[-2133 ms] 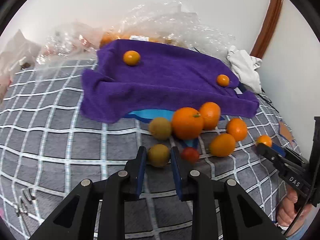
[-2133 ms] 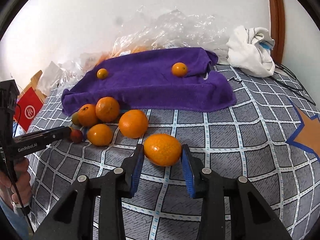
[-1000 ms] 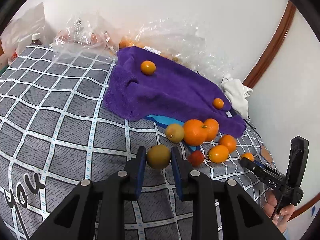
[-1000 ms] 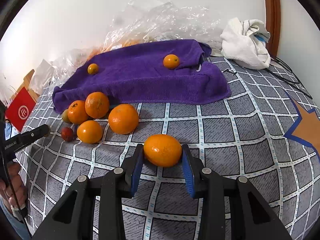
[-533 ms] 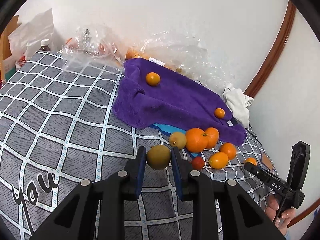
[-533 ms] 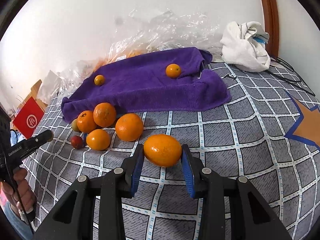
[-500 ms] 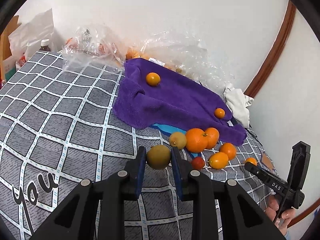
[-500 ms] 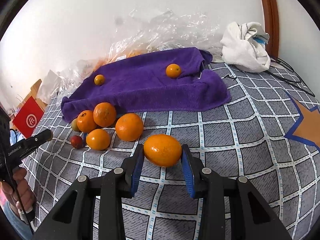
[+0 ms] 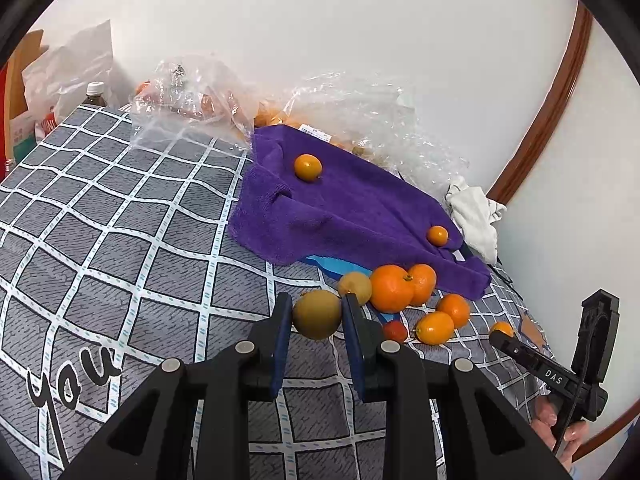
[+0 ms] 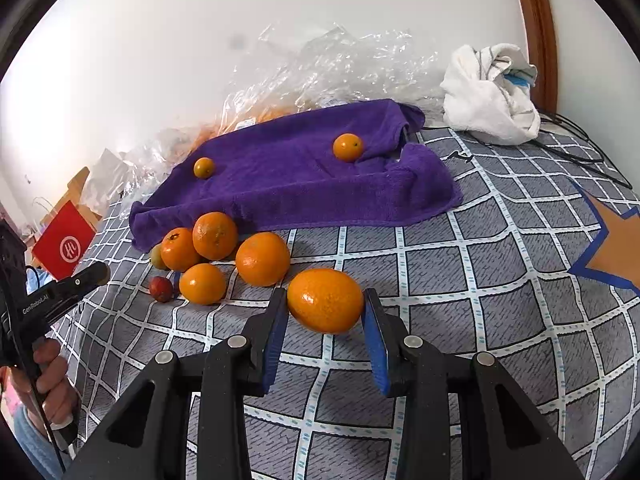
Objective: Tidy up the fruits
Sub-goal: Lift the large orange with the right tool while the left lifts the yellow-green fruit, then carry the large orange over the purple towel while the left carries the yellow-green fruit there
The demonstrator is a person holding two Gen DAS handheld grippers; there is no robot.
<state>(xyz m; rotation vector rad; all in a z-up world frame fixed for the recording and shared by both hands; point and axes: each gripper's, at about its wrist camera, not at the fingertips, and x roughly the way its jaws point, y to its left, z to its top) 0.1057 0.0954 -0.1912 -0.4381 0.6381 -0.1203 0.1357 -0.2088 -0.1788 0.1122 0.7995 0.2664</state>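
My left gripper [image 9: 316, 314] is shut on a yellow-green fruit [image 9: 317, 313], held above the checked cloth [image 9: 120, 248]. My right gripper [image 10: 325, 302] is shut on an oval orange [image 10: 325, 300], also lifted off the cloth. A purple towel [image 10: 304, 184] lies at the back with two small oranges on it [image 10: 348, 147] [image 10: 204, 167]. In front of the towel sits a cluster of several oranges [image 10: 262, 258], a second yellow-green fruit [image 9: 355, 287] and a small red fruit [image 10: 161, 289]. The left gripper's tip [image 10: 86, 276] shows at the left edge of the right wrist view.
Crumpled clear plastic bags [image 9: 360, 120] lie behind the towel against the white wall. A white cloth bundle [image 10: 490, 94] and black cables [image 10: 576, 136] sit at the back right. A red box [image 10: 64, 246] and a bottle [image 9: 95, 94] stand off the left side.
Both grippers keep their fruits. The left wrist view has lifted and pulled back from the cluster, showing more of the cloth and the far left. The right wrist view has tilted up slightly.
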